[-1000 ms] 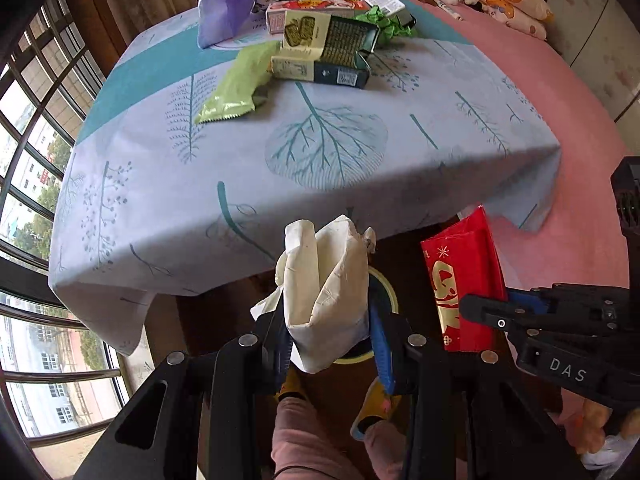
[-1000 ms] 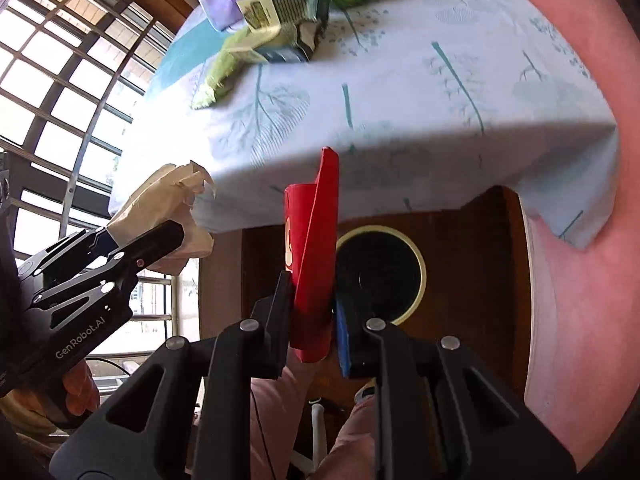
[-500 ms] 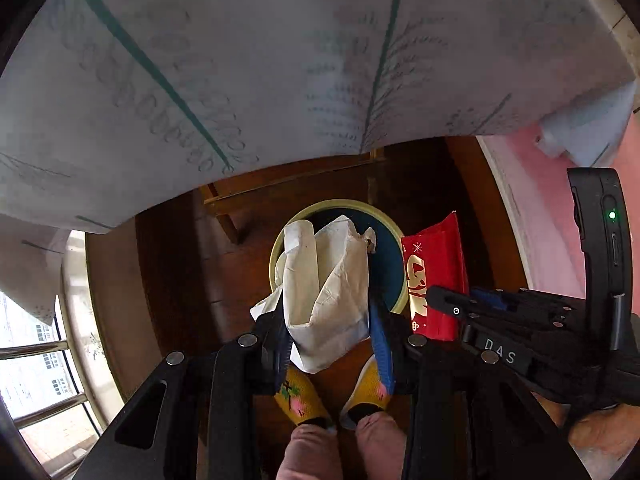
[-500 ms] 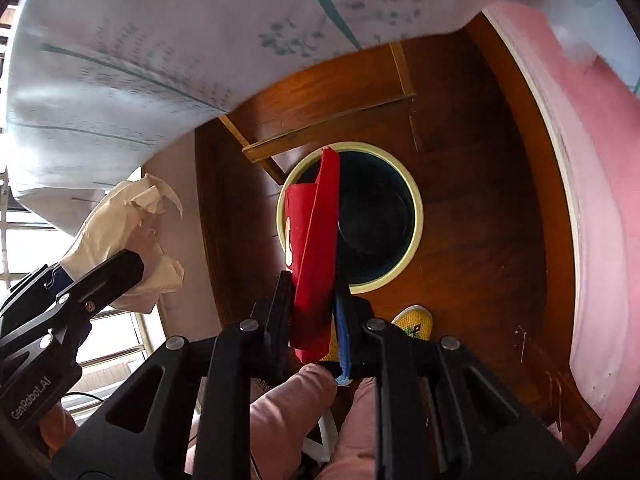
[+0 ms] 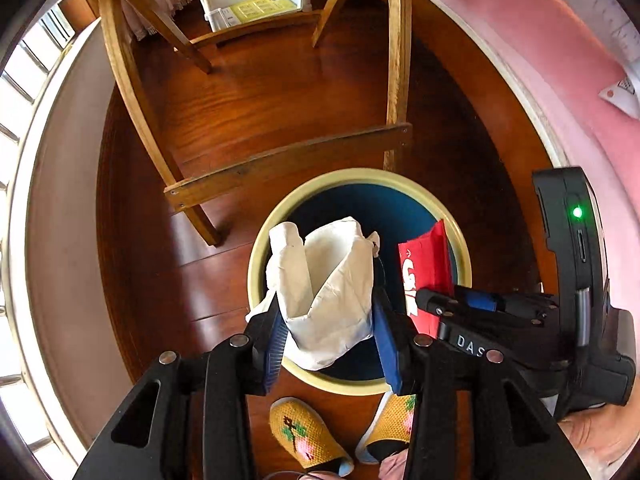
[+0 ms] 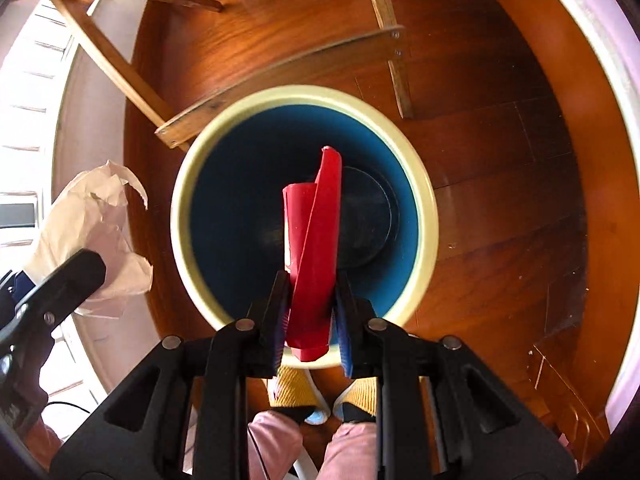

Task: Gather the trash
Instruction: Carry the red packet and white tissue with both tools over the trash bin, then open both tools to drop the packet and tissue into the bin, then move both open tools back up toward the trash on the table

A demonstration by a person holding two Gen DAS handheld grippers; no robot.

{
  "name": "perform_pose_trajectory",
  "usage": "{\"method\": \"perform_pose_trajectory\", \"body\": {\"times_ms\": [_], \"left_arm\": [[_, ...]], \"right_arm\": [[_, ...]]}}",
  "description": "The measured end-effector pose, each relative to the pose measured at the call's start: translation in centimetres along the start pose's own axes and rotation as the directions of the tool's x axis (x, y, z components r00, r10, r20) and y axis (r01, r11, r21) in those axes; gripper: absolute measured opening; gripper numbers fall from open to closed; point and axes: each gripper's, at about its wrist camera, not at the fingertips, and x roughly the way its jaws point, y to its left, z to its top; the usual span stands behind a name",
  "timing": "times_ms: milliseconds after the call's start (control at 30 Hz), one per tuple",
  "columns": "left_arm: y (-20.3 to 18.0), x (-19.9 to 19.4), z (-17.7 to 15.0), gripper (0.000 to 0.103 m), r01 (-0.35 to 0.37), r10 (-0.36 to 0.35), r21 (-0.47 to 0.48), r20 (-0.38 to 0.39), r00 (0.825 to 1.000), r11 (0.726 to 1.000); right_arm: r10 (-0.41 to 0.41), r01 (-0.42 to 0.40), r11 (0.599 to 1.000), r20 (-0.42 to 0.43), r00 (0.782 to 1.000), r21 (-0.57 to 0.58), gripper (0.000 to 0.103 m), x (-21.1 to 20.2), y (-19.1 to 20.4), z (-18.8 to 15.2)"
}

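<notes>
Both grippers dropped from counter height to over the bin (image 5: pixel 460 240). Left gripper (image 5: pixel 328 320) jaws opening around paper (image 5: pixel 332 280); right gripper (image 6: pixel 310 316) pinches red wrapper (image 6: pixel 316 240), bin at 12. Release next.

view: tabletop and its leafy cloth are gone from both cams, now it's just floor and chair legs (image 5: pixel 132 92)
bin (image 6: pixel 424 184): way bigger, fills the middle of the right cam
left gripper (image 5: pixel 328 320): dropped low over the bin, jaws opening, crumpled paper (image 5: pixel 328 280) still between them
right gripper (image 6: pixel 310 312): also down, red wrapper (image 6: pixel 316 248) now hangs over the bin mouth, 12 o'clock from the jaws
</notes>
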Motion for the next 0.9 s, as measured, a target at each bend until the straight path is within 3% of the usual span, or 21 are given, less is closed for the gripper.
{"method": "perform_pose_trajectory", "body": {"times_ms": [33,167,233,600,900], "left_arm": [[0.0,0.4,0.0,0.045,0.007,-0.007,-0.004,-0.006,1.0,1.0],[0.4,1.0,-0.2,0.078,0.014,-0.014,-0.039,0.001,1.0,0.999],[0.5,1.3,-0.1,0.085,0.011,-0.011,-0.057,0.0,1.0,0.998],[1.6,-1.6,0.9,0.085,-0.022,0.022,-0.088,-0.004,1.0,0.996],[1.2,-11.8,1.2,0.085,-0.023,0.027,-0.07,0.055,0.998,0.997]], "right_arm": [[0.005,-0.005,1.0,-0.001,1.0,0.007,0.022,0.5,-0.2,0.2],[0.005,-0.005,1.0,0.013,1.0,0.017,0.038,1.4,-0.2,-0.2],[0.001,-0.001,1.0,0.018,1.0,0.022,0.054,1.8,-0.2,0.2],[0.009,-0.009,1.0,0.044,0.999,0.019,0.06,-0.3,-0.7,1.1],[0.041,-0.046,0.997,0.088,0.995,0.056,0.06,-7.5,0.6,-0.1]]}}
